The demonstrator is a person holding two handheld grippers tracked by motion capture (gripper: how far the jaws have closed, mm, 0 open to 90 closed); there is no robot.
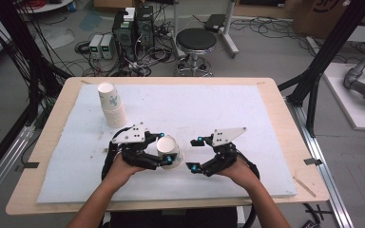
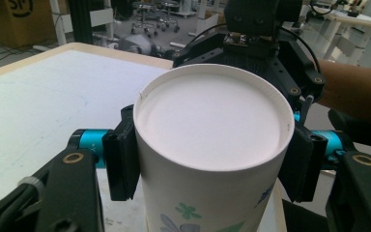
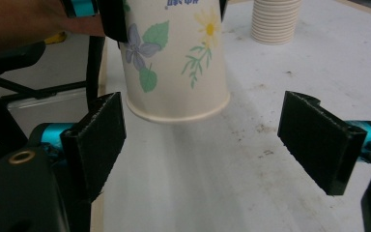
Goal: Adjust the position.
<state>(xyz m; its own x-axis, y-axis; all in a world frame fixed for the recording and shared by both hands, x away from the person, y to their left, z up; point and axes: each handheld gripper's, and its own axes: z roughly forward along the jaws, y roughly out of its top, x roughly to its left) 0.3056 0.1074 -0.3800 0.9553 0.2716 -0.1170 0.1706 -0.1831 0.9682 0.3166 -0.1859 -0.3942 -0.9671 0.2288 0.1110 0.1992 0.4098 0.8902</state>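
with left gripper clenched on the upturned flowered paper cup, bring the wide-open right gripper squarely around its rim before closing gently.

One loose paper cup, one stack of paper cups, two grippers, left gripper, right gripper, one white mat, one table, one stool
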